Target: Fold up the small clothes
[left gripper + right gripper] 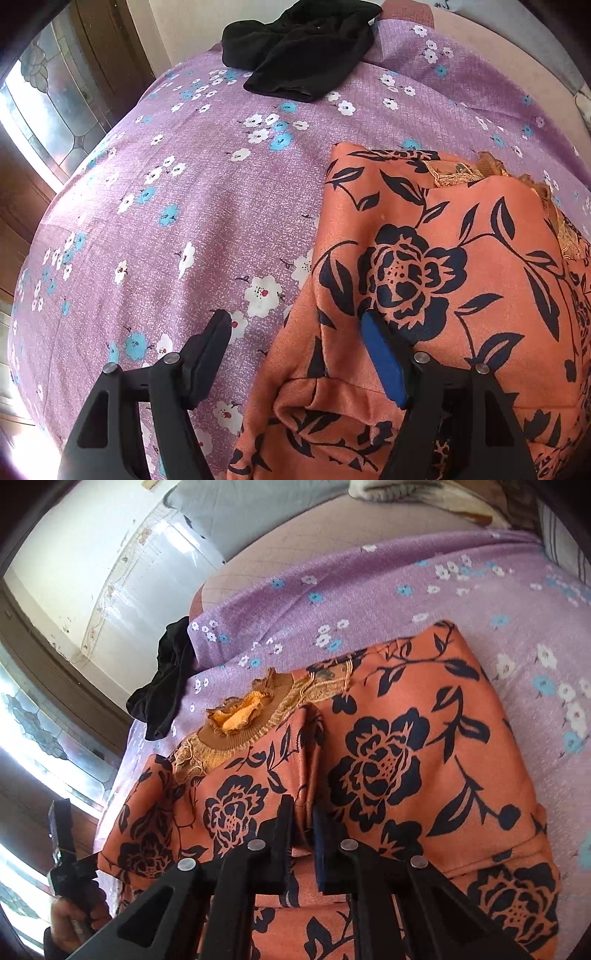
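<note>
An orange garment (443,258) with a dark flower print and a gold lace neckline lies partly folded on the purple flowered bedsheet (184,221). My left gripper (295,325) is open over the garment's left edge; its blue-padded finger (384,365) rests on the cloth, the other finger stands over the sheet. In the right wrist view the garment (406,738) fills the middle. My right gripper (303,812) is shut on a raised fold of the garment, just below the neckline (236,716).
A crumpled black garment (303,51) lies at the far end of the bed, also in the right wrist view (166,686). A stained-glass window and wooden frame (48,103) are at the left. Pillows (424,494) lie at the bed's far side.
</note>
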Demonstrator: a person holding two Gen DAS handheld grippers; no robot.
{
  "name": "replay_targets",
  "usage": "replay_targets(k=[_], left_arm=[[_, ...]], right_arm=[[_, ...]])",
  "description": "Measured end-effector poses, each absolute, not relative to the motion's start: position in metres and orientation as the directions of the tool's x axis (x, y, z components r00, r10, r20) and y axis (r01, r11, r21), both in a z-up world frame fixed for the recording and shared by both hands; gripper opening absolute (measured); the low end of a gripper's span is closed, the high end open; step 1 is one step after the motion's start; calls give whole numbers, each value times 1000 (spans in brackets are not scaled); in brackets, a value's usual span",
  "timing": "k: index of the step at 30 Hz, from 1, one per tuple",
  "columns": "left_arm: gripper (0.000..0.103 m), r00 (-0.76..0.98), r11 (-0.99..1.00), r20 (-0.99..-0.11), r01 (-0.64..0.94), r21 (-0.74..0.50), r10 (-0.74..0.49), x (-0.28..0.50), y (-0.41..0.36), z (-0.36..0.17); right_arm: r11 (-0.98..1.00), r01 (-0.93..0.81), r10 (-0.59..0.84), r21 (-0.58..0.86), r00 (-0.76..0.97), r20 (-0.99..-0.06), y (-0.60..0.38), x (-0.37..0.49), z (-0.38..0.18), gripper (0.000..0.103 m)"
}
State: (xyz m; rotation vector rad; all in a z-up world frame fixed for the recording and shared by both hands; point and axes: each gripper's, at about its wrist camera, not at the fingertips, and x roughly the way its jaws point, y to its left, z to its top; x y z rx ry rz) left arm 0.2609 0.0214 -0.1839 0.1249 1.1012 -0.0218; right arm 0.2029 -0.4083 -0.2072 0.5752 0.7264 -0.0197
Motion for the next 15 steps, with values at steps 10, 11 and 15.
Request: replay_targets(k=[10, 11, 15], left_arm=[[73, 490, 986, -867, 80, 146, 89, 266, 25, -178], [73, 491, 985, -867, 83, 148, 89, 266, 24, -179], [73, 502, 978, -858, 99, 185, 111, 265, 19, -180]], right_arm=[[867, 363, -77, 342, 775, -627, -448, 171, -167, 9], [858, 386, -91, 338, 762, -641, -457, 169, -169, 9], [818, 456, -3, 351, 613, -790, -480, 179, -201, 12]])
